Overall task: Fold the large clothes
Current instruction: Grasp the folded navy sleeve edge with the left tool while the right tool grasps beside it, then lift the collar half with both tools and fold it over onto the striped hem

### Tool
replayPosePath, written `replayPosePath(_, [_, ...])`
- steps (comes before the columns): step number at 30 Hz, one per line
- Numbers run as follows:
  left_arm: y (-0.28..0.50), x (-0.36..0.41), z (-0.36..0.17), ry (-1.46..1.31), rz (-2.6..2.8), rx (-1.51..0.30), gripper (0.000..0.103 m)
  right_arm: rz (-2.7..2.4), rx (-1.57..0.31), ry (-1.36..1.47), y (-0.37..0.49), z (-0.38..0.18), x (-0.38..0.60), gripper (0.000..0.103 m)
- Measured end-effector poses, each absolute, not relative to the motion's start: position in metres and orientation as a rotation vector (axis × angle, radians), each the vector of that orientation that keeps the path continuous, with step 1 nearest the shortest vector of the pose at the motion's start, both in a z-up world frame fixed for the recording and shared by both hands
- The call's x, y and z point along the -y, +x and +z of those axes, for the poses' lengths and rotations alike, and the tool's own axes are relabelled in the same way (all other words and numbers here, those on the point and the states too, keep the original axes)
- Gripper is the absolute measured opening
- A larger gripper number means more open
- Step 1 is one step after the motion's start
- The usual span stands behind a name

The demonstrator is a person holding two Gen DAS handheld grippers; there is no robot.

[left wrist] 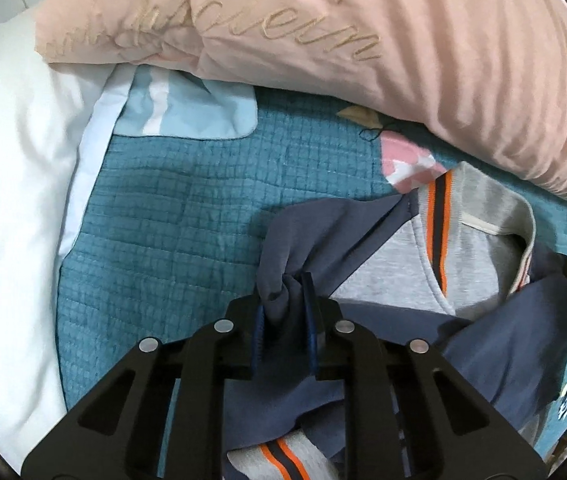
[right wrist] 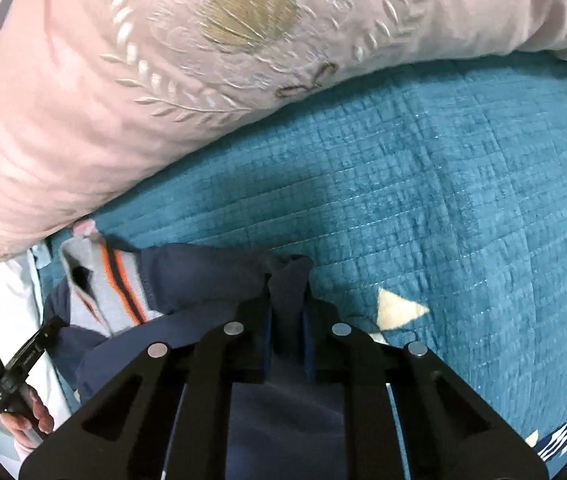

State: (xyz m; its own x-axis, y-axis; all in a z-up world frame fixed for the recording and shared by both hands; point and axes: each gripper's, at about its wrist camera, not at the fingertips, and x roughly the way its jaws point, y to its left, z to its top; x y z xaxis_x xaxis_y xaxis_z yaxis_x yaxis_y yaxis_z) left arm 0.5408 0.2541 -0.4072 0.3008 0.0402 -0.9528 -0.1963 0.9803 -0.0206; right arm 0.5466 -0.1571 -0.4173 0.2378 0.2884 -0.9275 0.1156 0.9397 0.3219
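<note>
Teal quilted bedding (left wrist: 171,208) spreads beneath everything. On it lies a navy-and-grey sweatshirt (left wrist: 395,280) with orange stripes, bunched just ahead of both claws. Left gripper (left wrist: 285,312) pinches a gathered navy fold between its blue pads; grey body and striped collar lie to its right. Right gripper (right wrist: 288,312) is likewise clamped on a navy fold (right wrist: 283,280), the rest of the garment trailing to its left. Beyond both claws sits a pink embroidered quilt (right wrist: 123,92), and a white pillow (left wrist: 7,168) lies far left of the left claw.

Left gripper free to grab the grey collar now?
Probably not: the left gripper is shut on the jacket's navy fabric. The collar lies uncovered to its right, but it must let go first.
</note>
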Motion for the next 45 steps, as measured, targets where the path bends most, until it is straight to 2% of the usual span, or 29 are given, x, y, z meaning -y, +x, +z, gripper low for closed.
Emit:
replayPosePath(14, [0.474,-0.25,-0.324,-0.198,0.129,-1.182,0.016,0.159,-1.257,0.386,0.48,-0.35,0.164,0.01])
replayPosePath(26, [0.353,-0.24,-0.283,-0.233,0.058,-1.111,0.016,0.188,-1.191,0.414,0.364,-0.292,0.182,0.01])
replayPosePath(33, [0.266,-0.244,-0.307,-0.251,0.018,-1.145,0.016,0.195,-1.229,0.411,0.276,-0.307,0.196,0.01])
replayPosePath(41, [0.193,-0.235,-0.392,-0.29,0.034,-1.309,0.017,0.122,-1.372,0.421,0.209,-0.387,0.206,0.01])
replayPosePath(45, [0.176,-0.235,-0.41,-0.313,0.033,-1.26,0.017,0.053,-1.418,0.437,0.196,-0.422,0.211,0.01])
